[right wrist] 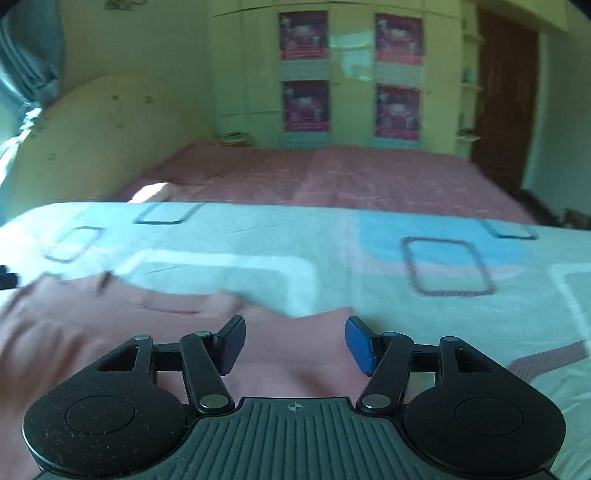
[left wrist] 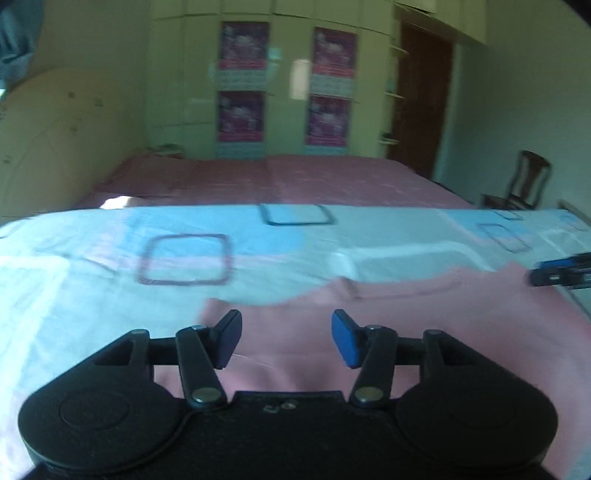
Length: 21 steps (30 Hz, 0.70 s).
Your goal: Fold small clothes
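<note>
On the near bed, over a patterned sheet (left wrist: 92,266) of white, blue and pink blocks with dark rounded squares, lies a pink garment (left wrist: 424,332), spread flat. In the left wrist view it fills the lower middle and runs out toward 3 o'clock, its far edge wavy against the sheet. In the right wrist view the same pink garment (right wrist: 110,332) spreads from the centre toward 9 o'clock, blurred at the left edge.

The left gripper (left wrist: 286,339) hangs just above the cloth with its fingers (left wrist: 345,343) parted about halfway; nothing lies between them, and only pink fabric shows through the gap. The right gripper (right wrist: 295,345) stands the same way over the garment's right part, its fingers (right wrist: 358,345) roughly half apart and holding nothing. Whether any fingertip touches the cloth cannot be told.

At 3 o'clock in the left view the blue-tipped end of the right gripper shows at the frame's edge. Beyond the near bed, toward 12 o'clock, is a second bed with a pink cover (right wrist: 369,177), then a pale wardrobe (right wrist: 351,74) bearing four pink posters (right wrist: 304,35). A dark door (right wrist: 506,99) stands at 2 o'clock, and a wooden chair (left wrist: 524,181) sits at 3 o'clock in the left view.
</note>
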Motion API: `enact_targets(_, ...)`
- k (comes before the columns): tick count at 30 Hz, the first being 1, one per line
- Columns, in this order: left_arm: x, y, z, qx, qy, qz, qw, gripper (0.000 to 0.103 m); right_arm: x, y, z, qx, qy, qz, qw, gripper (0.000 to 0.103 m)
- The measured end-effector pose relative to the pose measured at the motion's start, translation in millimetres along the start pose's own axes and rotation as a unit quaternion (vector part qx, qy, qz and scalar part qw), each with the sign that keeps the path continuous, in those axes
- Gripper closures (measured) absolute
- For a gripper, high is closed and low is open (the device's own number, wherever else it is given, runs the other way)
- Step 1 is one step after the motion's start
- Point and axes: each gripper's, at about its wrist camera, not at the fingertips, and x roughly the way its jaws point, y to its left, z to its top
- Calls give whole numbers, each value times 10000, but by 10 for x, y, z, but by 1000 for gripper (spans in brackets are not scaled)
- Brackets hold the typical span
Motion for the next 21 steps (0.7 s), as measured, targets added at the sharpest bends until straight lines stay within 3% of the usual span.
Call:
enact_targets(1, 58, -264, -27, 322, 102, -260, 9991, 50, 66, 185, -29, -217, 141, 224, 9994, 62)
enact_targets(3, 210, -635, -70, 641, 253, -597, 9958, 42, 214, 460, -87, -437, 338, 449, 9975, 62)
enact_targets(4, 314, -752, -93, 658, 411, -779, 9939, 31, 347, 578, -138, -491, 549, 592, 9955, 62)
enact_targets(5, 411, -832, -124, 702, 562, -794, 9928, 27, 455, 647, -180, -578, 716, 515, 9944, 61)
enact_targets(6, 530, -875, -196, 748, 722, -634, 9926, 31, 516, 699, -240, -755, 620, 312, 9947, 61)
enact_targets(9, 549, -748, -282, 481, 617, -705, 9944, 29, 535, 610, -246, -538, 565, 341, 9964, 61)
enact_targets(11, 445, -685, -285, 565, 542, -663, 9947, 40, 474, 585, -234, -640, 599, 234, 9959, 61)
enact_targets(12, 369, -620, -278, 552, 457, -629, 9954, 40, 411, 528, -233, -611, 567, 178, 9964, 61)
enact_targets(13, 279, -531, -265, 520, 337, -531, 9967, 33, 336, 428, -244, -555, 509, 94, 9971, 61)
enact_targets(14, 232, -412, -253, 504, 291, -305, 9978, 26, 294, 303, -255, -449, 481, -7, 9978, 61)
enact_targets(16, 227, -85, -297, 463, 457, 385, 9971, 34, 202, -69, -291, 26, 536, -281, 9982, 64)
enact_targets(17, 212, 118, -332, 276, 507, 558, 9968, 29, 157, -232, -294, 272, 496, -409, 9976, 64)
enact_targets(19, 143, 481, -410, -227, 540, 507, 9970, 31, 92, -450, -291, 578, 492, -402, 9963, 76)
enact_targets(21, 85, 521, -414, -116, 530, 422, 9976, 32, 76, -446, -269, 538, 535, -446, 9961, 78)
